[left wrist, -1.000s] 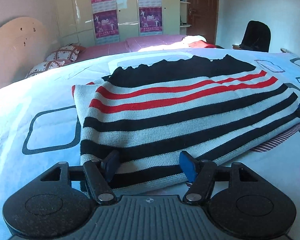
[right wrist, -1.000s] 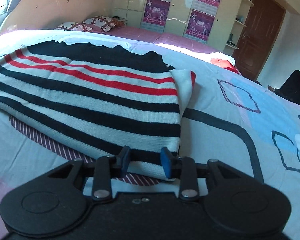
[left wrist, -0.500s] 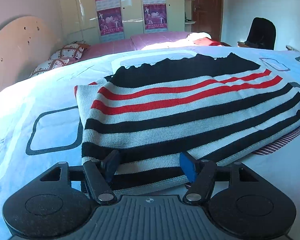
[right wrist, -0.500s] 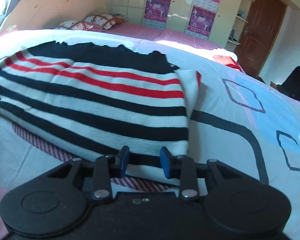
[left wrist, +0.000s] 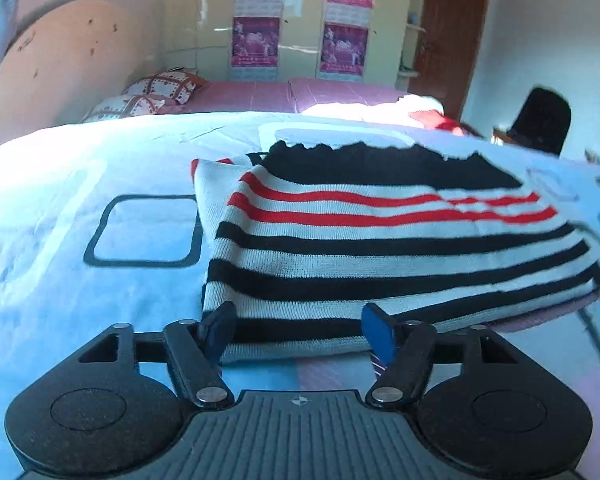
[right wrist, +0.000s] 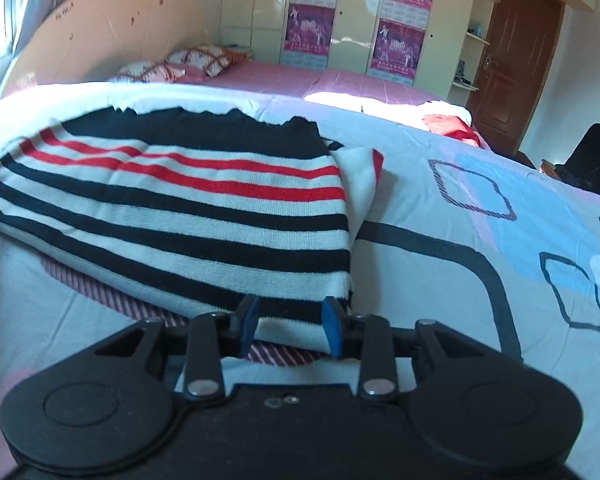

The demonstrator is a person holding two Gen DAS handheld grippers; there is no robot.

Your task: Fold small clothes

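A knitted sweater (left wrist: 380,248) with black, white and red stripes lies on the bed; it also shows in the right wrist view (right wrist: 188,216). Its near hem looks raised off the cover, with a purple striped patch (right wrist: 100,292) showing under it. My left gripper (left wrist: 300,332) is open, its blue pads either side of the hem at the sweater's left corner. My right gripper (right wrist: 290,326) is open, its blue pads close either side of the hem at the right corner. Whether the pads touch the knit I cannot tell.
The bed cover (left wrist: 80,208) is pale blue with dark rounded squares. Pillows (left wrist: 160,88) and a headboard (left wrist: 60,64) are at the far left. A wardrobe with posters (right wrist: 356,20), a brown door (right wrist: 512,48) and a dark chair (left wrist: 540,120) stand behind.
Both grippers have tilted and moved in a little at the hem, and the near edge of the sweater looks raised. The jaw gaps look the same as before.
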